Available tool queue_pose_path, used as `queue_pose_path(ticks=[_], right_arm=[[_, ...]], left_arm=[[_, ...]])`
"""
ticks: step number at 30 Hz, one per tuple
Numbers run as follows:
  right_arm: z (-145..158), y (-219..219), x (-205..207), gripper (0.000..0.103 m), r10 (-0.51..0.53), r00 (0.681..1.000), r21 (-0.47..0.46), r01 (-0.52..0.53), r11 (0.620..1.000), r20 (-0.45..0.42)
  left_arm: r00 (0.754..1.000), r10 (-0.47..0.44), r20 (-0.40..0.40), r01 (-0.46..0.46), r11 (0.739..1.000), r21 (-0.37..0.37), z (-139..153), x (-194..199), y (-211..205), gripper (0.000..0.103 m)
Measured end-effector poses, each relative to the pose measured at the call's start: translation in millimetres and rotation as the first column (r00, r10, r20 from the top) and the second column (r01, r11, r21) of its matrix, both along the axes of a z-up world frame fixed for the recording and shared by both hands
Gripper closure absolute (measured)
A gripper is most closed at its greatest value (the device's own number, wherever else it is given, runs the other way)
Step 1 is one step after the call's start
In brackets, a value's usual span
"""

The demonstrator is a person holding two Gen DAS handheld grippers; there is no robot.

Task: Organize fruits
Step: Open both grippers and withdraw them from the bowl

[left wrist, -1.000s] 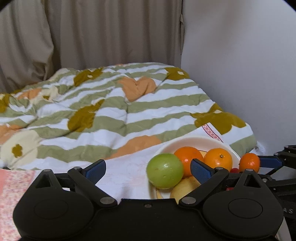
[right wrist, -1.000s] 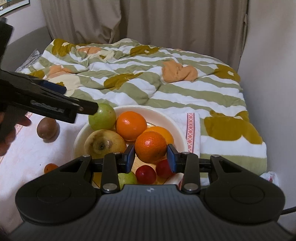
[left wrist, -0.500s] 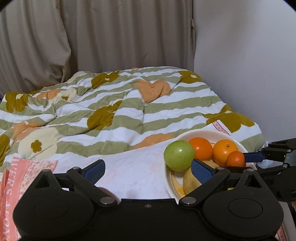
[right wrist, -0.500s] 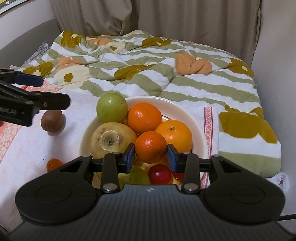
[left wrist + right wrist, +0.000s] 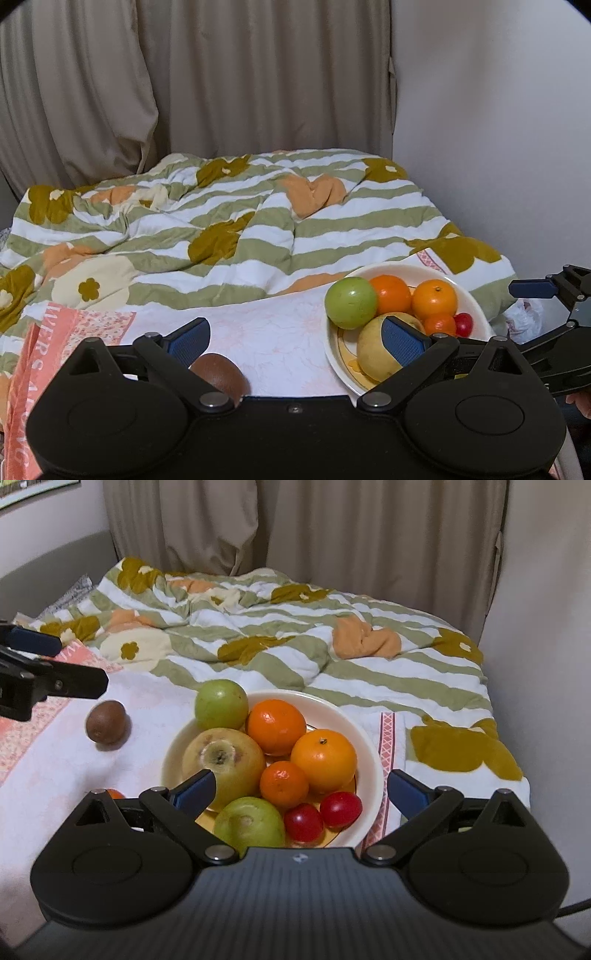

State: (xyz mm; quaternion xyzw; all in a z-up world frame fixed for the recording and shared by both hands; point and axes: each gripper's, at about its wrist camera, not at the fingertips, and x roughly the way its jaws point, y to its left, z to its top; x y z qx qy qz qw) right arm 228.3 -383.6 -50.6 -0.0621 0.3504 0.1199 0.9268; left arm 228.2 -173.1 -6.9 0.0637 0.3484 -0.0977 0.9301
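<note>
A cream bowl [image 5: 369, 760] on the white cloth holds green apples, a yellow pear, oranges, a small mandarin [image 5: 283, 783] and two red cherry tomatoes [image 5: 340, 808]. My right gripper [image 5: 301, 790] is open and empty just above the bowl's near side, the mandarin lying loose between its fingers. A brown kiwi [image 5: 107, 722] lies on the cloth left of the bowl; it also shows in the left wrist view [image 5: 218, 371]. My left gripper [image 5: 295, 338] is open and empty, the kiwi by its left finger. The bowl [image 5: 469, 302] is at its right.
A small orange fruit [image 5: 114, 794] lies on the cloth, mostly hidden behind my right gripper's left finger. A rumpled striped quilt [image 5: 240, 229] covers the bed behind. Curtains and a white wall [image 5: 498, 129] close the back and right.
My right gripper has opened and let the small mandarin go into the bowl. My left gripper has drawn back and left; the kiwi now shows by its left finger.
</note>
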Motion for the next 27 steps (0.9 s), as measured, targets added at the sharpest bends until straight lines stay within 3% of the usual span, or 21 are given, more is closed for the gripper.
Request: queue_pose_path(ticks=[15, 27], right_arm=[[55, 0, -80, 0.0, -0.053, 0.996, -0.022, 0.055, 0.998, 0.065], [84, 32, -127, 0.0, -0.041, 0.994, -0.004, 0.042, 0.999, 0.099]], left_arm=[[0.99, 0.066, 0.122, -0.064, 0.998, -0.025, 47, -96, 13, 0.002], [0.978, 0.141, 0.151, -0.14, 0.99, -0.017, 59, -157, 66, 0.0]])
